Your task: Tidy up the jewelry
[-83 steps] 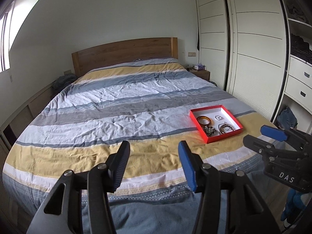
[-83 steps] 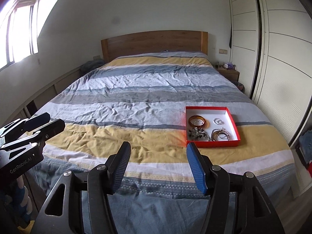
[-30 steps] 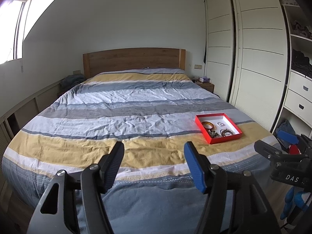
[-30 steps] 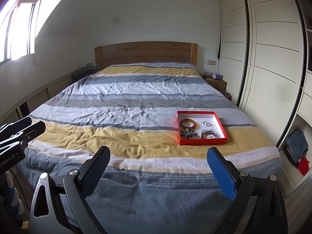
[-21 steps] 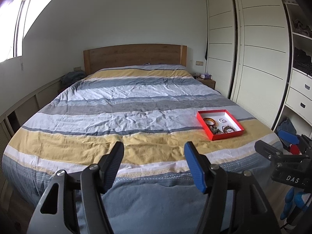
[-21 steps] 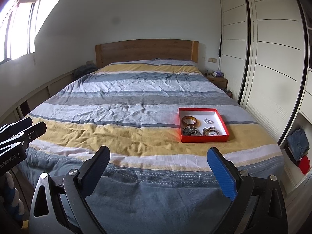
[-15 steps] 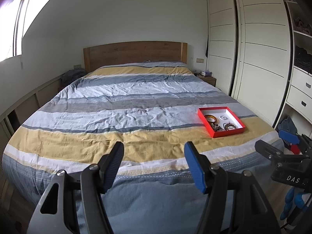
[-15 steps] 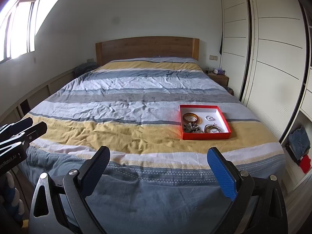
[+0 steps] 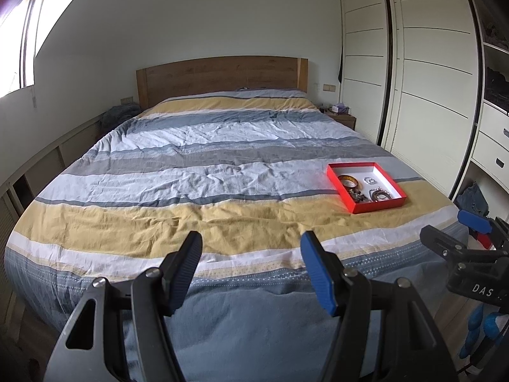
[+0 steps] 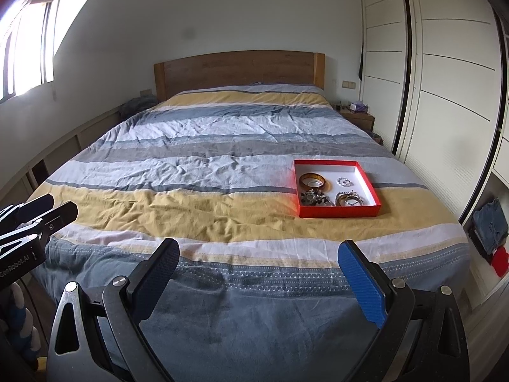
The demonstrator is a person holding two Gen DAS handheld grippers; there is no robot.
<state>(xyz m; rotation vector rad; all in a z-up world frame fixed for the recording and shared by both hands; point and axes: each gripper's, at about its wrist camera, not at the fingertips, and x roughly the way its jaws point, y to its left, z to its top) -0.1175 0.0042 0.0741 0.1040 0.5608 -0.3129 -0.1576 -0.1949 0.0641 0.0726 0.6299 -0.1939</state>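
both hand-held grippers, left (image 9: pixel 251 264) & right (image 10: pixel 259 275), gape empty; jewelry in red tray (image 10: pixel 338 211) on bed (image 10: pixel 191 191) prob light, slippery, tangly — pinch amber bangle (image 10: pixel 313 182) by rim.

A bed (image 10: pixel 222 165) with a striped duvet in yellow, grey, blue and white fills the room, its wooden headboard (image 10: pixel 238 71) against the white wall. A small nightstand (image 10: pixel 358 117) sits beside it, next to a white sliding-door wardrobe (image 10: pixel 445 95). A window (image 10: pixel 28 44) glows at the left.

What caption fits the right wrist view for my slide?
Open right gripper faces a striped bed where a red tray holds jewelry.
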